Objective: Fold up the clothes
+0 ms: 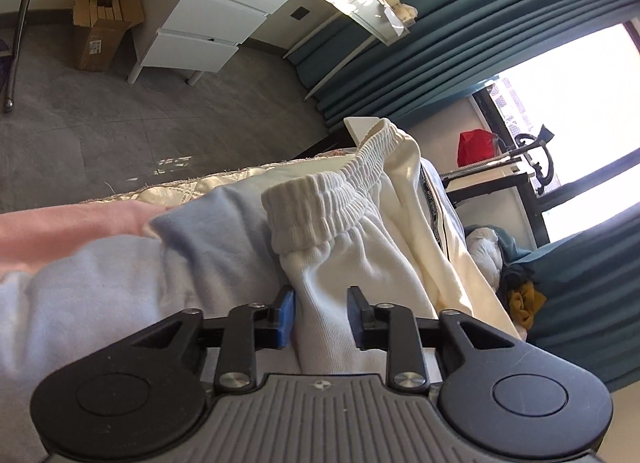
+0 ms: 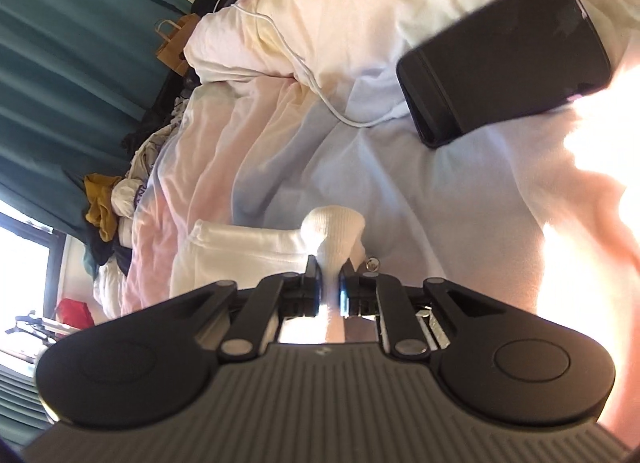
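White cotton trousers (image 1: 360, 231) are being laid down on the bed (image 2: 460, 183). The left gripper (image 1: 320, 317) is parted around slack cloth; the right gripper (image 2: 330, 283) is narrowed around a bunched cuff (image 2: 334, 231), which should be smoothed flat before release.

No lettering can be read for certain: the black band (image 1: 431, 199) along the cream garment (image 1: 408, 183) carries white letters too small to make out, and the cardboard box (image 1: 102, 43) label is blurred
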The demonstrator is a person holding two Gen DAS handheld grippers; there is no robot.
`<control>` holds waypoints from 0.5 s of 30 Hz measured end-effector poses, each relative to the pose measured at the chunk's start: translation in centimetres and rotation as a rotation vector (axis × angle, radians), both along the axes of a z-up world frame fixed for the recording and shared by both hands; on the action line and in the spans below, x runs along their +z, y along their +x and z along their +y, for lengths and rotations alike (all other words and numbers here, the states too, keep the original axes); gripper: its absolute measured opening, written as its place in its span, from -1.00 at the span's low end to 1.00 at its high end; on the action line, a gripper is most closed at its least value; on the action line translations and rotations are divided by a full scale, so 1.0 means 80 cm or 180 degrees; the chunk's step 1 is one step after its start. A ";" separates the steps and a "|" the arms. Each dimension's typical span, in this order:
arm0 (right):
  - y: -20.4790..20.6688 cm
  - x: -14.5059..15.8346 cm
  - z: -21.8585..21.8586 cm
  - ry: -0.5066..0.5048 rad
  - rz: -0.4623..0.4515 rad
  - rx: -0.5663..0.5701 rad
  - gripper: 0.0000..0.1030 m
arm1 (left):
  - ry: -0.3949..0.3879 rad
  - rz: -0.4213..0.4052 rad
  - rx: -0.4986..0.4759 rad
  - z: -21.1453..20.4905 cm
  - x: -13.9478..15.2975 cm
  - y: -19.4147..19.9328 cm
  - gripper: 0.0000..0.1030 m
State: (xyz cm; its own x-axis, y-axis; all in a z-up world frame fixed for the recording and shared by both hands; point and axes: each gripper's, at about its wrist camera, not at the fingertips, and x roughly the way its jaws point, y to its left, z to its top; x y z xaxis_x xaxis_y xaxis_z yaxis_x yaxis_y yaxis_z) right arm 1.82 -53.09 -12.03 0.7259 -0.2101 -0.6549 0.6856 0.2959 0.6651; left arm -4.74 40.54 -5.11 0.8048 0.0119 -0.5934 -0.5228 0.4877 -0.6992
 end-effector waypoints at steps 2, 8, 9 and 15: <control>0.002 0.016 0.011 -0.0277 0.0095 0.0044 -0.10 | 0.0252 0.0049 -0.0113 -0.016 0.013 -0.001 0.24; 0.002 0.065 0.042 -0.1083 0.0174 0.0098 0.54 | 0.0953 0.0095 -0.0435 -0.077 0.060 -0.001 0.61; 0.003 0.073 0.048 -0.1210 0.0168 0.0136 0.54 | 0.1078 0.0087 -0.0467 -0.090 0.068 0.001 0.64; 0.006 0.119 0.111 -0.1904 -0.0132 0.0595 0.54 | 0.1683 0.0002 -0.0778 -0.178 0.104 0.027 0.80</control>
